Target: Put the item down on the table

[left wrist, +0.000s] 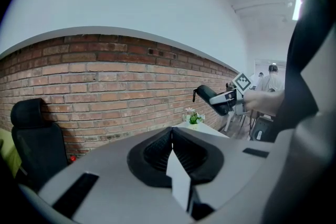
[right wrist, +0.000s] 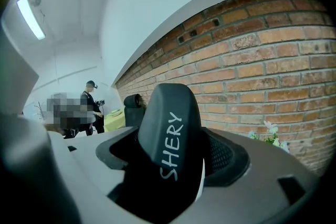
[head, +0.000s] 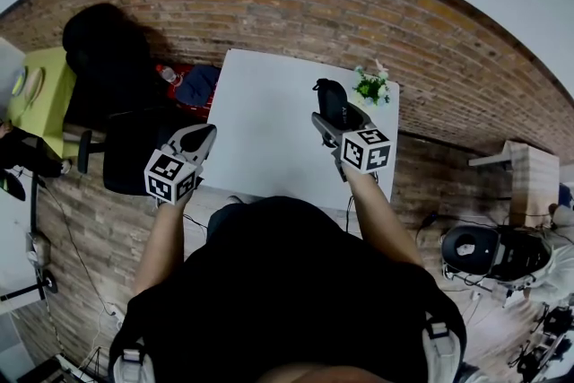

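A black oblong case [right wrist: 170, 139] with "SHERY" printed on it in white stands up between my right gripper's [right wrist: 176, 168] jaws, which are shut on it. In the head view the case [head: 331, 98] is held in the air over the right part of the white table [head: 260, 130], with the right gripper [head: 337, 123] just behind it. My left gripper [head: 199, 139] hovers at the table's left front edge. Its jaws are shut together on nothing [left wrist: 171, 140]. From the left gripper view the case [left wrist: 212, 99] shows held level above the table [left wrist: 209, 129].
A small potted plant [head: 370, 87] stands at the table's far right corner, near the brick wall. A black office chair [head: 134, 148] sits left of the table, with a red and blue bundle [head: 184, 83] behind it. A person [right wrist: 90, 105] stands far off by a green table [head: 45, 94].
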Demonstrator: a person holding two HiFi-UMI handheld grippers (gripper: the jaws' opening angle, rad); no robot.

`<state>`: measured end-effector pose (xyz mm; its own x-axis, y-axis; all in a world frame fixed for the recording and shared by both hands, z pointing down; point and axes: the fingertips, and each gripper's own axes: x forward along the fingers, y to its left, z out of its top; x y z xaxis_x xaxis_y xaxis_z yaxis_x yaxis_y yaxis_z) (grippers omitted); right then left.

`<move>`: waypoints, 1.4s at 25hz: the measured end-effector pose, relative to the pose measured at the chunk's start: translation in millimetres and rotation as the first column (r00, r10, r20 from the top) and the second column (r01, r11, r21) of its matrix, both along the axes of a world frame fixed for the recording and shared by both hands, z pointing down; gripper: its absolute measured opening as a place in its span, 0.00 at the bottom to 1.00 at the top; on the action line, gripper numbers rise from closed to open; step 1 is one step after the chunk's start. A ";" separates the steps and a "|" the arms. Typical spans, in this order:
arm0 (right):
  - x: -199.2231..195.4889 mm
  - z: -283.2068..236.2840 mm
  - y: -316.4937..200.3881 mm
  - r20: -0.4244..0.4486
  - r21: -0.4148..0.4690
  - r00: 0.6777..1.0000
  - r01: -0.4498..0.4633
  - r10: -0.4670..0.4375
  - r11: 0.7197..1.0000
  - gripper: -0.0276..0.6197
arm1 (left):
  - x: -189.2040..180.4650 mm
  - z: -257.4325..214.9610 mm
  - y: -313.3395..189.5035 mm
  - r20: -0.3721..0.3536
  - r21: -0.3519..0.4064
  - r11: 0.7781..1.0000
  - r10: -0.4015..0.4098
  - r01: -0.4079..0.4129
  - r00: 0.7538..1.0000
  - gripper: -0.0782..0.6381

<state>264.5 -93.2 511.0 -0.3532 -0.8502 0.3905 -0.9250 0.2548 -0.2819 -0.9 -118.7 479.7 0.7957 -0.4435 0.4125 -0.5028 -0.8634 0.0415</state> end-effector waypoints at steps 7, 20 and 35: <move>-4.1 2.1 -0.5 -0.002 -0.010 1.000 0.018 -0.018 1.000 0.62 | -11.1 0.0 3.9 0.012 0.001 1.000 -0.024 0.024 1.000 0.12; -21.2 7.9 -15.5 -0.015 -0.024 1.000 0.008 -0.009 1.000 0.62 | -30.5 5.0 -13.0 -0.004 -0.023 0.999 -0.024 0.024 1.000 0.12; -26.1 14.0 -44.3 -0.016 -0.046 0.999 -0.039 0.038 0.998 0.62 | -30.5 12.9 -55.3 0.001 -0.047 0.999 0.026 -0.026 1.000 0.12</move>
